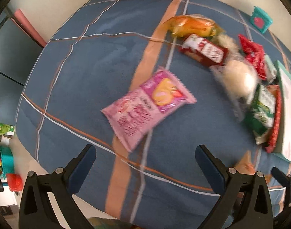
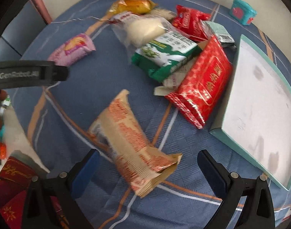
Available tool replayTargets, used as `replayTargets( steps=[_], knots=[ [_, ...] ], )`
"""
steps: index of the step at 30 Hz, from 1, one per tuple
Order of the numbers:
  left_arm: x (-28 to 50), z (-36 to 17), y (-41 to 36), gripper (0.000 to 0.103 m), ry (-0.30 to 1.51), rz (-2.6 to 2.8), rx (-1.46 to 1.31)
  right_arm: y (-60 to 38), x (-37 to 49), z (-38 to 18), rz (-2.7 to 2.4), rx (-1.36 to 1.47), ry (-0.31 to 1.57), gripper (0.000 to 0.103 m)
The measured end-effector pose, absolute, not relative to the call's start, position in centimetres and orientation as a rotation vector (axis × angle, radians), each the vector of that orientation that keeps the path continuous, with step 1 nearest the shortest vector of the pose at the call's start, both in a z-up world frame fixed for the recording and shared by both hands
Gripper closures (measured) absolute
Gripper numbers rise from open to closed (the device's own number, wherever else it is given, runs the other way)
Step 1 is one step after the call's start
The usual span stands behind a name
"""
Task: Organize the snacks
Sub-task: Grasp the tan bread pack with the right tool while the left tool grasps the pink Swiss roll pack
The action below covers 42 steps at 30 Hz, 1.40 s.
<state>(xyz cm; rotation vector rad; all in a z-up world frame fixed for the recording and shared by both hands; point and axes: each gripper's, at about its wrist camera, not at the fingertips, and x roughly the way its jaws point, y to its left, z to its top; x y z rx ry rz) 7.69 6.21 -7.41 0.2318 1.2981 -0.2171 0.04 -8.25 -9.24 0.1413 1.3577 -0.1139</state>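
A pink snack packet [image 1: 147, 105] lies alone on the blue tablecloth, just ahead of my open left gripper [image 1: 145, 160], whose fingers hold nothing. In the right wrist view, my open right gripper [image 2: 147, 168] straddles the near end of a beige and orange packet [image 2: 132, 145] without gripping it. Beyond it is a pile: a red packet [image 2: 200, 87], a green and white packet [image 2: 164, 55], a clear bag of white buns [image 2: 145, 30], another red bag [image 2: 189, 22] and an orange bag [image 2: 134, 5]. The pink packet [image 2: 73, 49] shows at the left.
A shallow teal-rimmed tray [image 2: 239, 87] with a white floor lies at the right of the table. A small teal box [image 2: 242, 11] stands at the far right edge. The left gripper's black body [image 2: 31, 74] crosses the right wrist view. The table's rounded edge drops off at the left.
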Motion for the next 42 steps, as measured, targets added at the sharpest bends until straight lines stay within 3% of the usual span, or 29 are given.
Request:
replayTargets(
  steps=[13,17,22,24,27,34,42],
  knots=[
    [12.4,-8.0,7.0,0.004,1.274,-0.153,0.453,-10.0,1.1,-9.9,-0.209,0.246,1.325,0.004],
    [13.3,-7.4,5.3,0.02,1.291,-0.182,0.467,-9.8,1.3,-9.9,-0.186,0.276,1.323,0.014],
    [13.3,-7.9,4.0,0.04,1.309,-0.221,0.468,-8.8,0.5,-9.6,-0.15,0.303,1.318,0.036],
    [13.5,-8.1,3.7,0.053,1.319,-0.222,0.469,-8.6,0.5,-9.4,-0.141,0.3,1.317,0.04],
    [13.8,-8.1,3.2,0.059,1.326,-0.215,0.447,-8.4,1.2,-9.1,-0.12,0.31,1.318,0.047],
    [13.3,-7.5,2.7,0.062,1.355,-0.22,0.365,-9.2,1.3,-8.6,-0.105,0.343,1.303,0.065],
    [13.3,-7.2,1.7,0.062,1.396,-0.204,0.309,-10.7,0.7,-7.9,-0.095,0.434,1.269,0.069]
  ],
)
